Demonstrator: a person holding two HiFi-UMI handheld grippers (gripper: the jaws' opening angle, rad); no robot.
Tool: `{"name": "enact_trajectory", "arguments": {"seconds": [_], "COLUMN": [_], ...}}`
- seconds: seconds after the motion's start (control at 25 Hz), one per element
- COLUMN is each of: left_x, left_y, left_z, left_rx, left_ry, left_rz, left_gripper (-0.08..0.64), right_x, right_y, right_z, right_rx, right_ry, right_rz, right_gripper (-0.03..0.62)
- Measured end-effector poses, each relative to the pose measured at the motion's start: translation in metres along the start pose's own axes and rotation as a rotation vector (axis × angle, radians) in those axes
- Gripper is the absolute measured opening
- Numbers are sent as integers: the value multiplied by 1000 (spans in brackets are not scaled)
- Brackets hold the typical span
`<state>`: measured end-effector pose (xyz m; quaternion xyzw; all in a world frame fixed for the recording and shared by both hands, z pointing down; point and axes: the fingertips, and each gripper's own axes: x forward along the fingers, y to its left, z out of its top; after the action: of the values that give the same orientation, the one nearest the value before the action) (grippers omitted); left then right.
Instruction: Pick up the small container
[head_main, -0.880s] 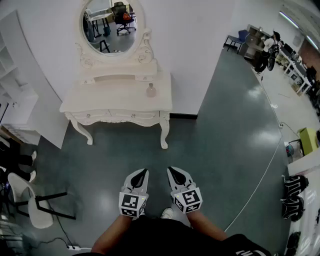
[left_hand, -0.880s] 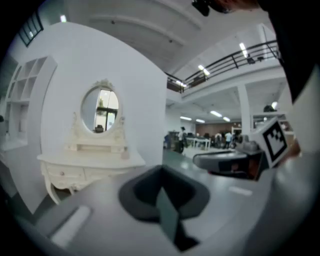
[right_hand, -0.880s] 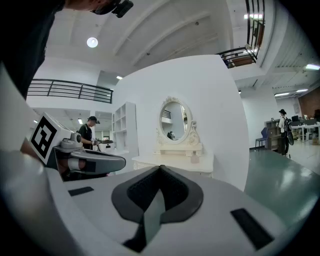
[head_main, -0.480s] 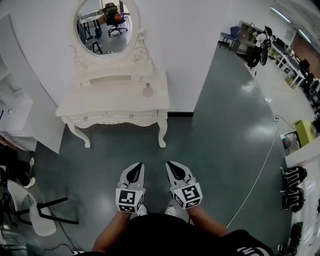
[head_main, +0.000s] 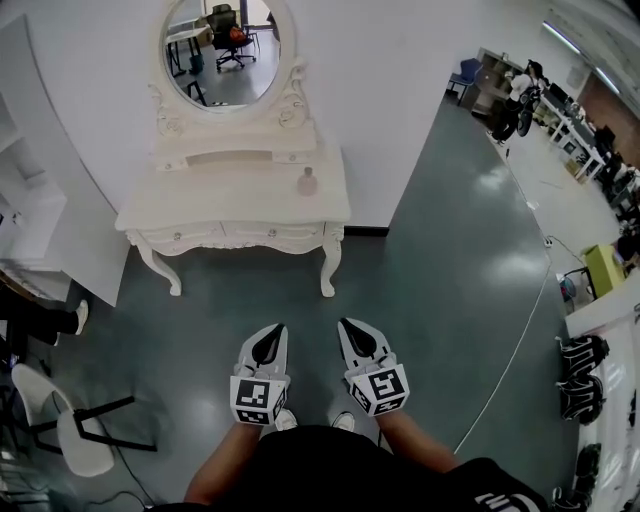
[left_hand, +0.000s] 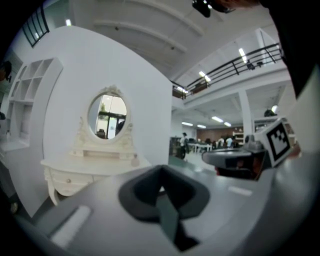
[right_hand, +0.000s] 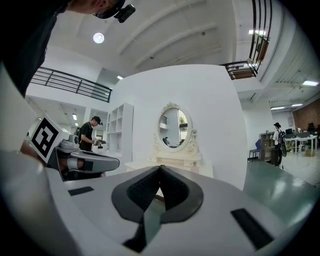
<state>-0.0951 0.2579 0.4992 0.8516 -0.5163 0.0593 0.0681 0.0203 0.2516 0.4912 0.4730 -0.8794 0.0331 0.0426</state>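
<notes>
The small container (head_main: 307, 182), a pale pink bottle, stands on the right part of the white dressing table (head_main: 200, 205), below its oval mirror (head_main: 222, 50). In the left gripper view the container (left_hand: 134, 160) is a small shape on the far tabletop. Both grippers are held low in front of the person's body, well short of the table, with bare floor in between. My left gripper (head_main: 274, 331) is shut with nothing in it. My right gripper (head_main: 346, 325) beside it also has its jaws together and empty. Both point toward the table.
A white shelf unit (head_main: 35, 215) stands left of the table and a white chair (head_main: 62, 432) at the lower left. A cable (head_main: 522, 345) runs over the green floor on the right, near shoes (head_main: 582, 372). A person (right_hand: 91, 132) stands far off by the shelves.
The head view has shifted a little, so the table sits slightly more to the right. Both grippers stay shut, side by side, almost where they were.
</notes>
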Motion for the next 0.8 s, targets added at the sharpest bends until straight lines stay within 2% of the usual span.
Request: {"name": "enact_trajectory", "arguments": {"seconds": [0.36, 0.56, 0.8], "left_x": [-7, 1, 35], "left_y": [27, 36, 43], "left_z": [-6, -5, -5], "left_rx": [-5, -11, -3], "left_ry": [-6, -10, -5], "left_rz": [-59, -65, -59], "left_gripper": [6, 6, 6], "right_x": [14, 24, 49], "right_y": [14, 16, -5], "right_z": [0, 0, -2], "right_rx": [2, -7, 2], "right_ry": [9, 16, 8], "right_rz": [-82, -76, -60], "right_gripper": [6, 6, 6]}}
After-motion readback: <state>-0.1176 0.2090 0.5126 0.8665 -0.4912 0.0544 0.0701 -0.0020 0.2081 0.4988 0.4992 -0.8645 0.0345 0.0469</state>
